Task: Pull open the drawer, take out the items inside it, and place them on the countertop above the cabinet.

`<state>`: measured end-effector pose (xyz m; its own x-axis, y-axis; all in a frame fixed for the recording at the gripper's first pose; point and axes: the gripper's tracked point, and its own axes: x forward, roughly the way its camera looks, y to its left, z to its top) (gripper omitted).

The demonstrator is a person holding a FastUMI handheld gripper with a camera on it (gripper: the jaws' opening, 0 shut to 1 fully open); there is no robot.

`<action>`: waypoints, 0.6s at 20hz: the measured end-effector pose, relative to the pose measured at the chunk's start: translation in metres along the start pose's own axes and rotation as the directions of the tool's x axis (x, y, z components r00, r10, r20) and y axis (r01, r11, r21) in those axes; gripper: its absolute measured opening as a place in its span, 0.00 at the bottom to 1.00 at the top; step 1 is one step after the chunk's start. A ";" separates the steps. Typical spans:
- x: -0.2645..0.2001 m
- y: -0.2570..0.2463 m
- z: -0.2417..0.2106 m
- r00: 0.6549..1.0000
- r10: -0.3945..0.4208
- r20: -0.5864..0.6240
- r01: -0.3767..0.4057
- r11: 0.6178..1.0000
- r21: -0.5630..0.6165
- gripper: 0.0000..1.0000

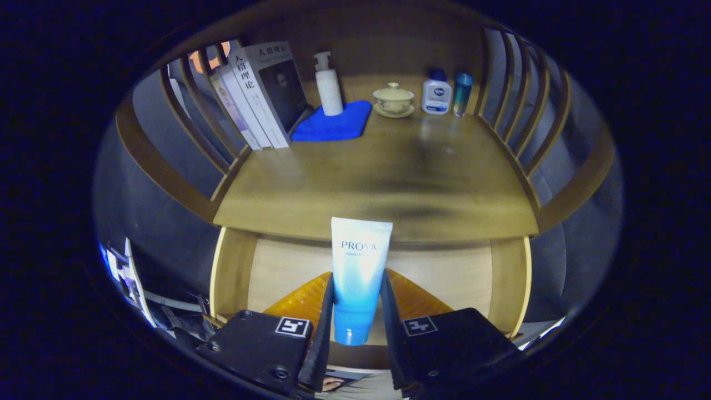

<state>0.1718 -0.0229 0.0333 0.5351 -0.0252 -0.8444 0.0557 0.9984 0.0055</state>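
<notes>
My gripper (355,303) is shut on a white-to-blue squeeze tube (358,266), held upright with its blue cap down between the two black fingers (325,311). Below and behind the tube lies the open drawer (233,272), pale wood inside, with an orange item (303,300) on its floor partly hidden by the fingers. The tube's flat top reaches just over the front edge of the wooden countertop (344,183), which stretches beyond the fingers.
At the back of the countertop stand several books (261,94), a white pump bottle (329,86) on a blue cloth (333,125), a lidded cup on a saucer (393,100), a white-blue bottle (436,93) and a teal can (461,93). Slatted wooden rails (522,111) flank both sides.
</notes>
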 end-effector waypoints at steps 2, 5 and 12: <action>0.002 0.002 0.019 1.000 -0.013 0.022 0.013 1.000 0.000 0.47; 0.008 0.003 0.039 0.999 -0.023 0.028 0.023 1.000 0.001 0.47; 0.025 0.000 0.079 0.995 -0.080 0.057 0.081 0.997 -0.007 0.48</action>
<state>0.2516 -0.0273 0.0549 0.5764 -0.1079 -0.8100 0.0927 0.9935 -0.0664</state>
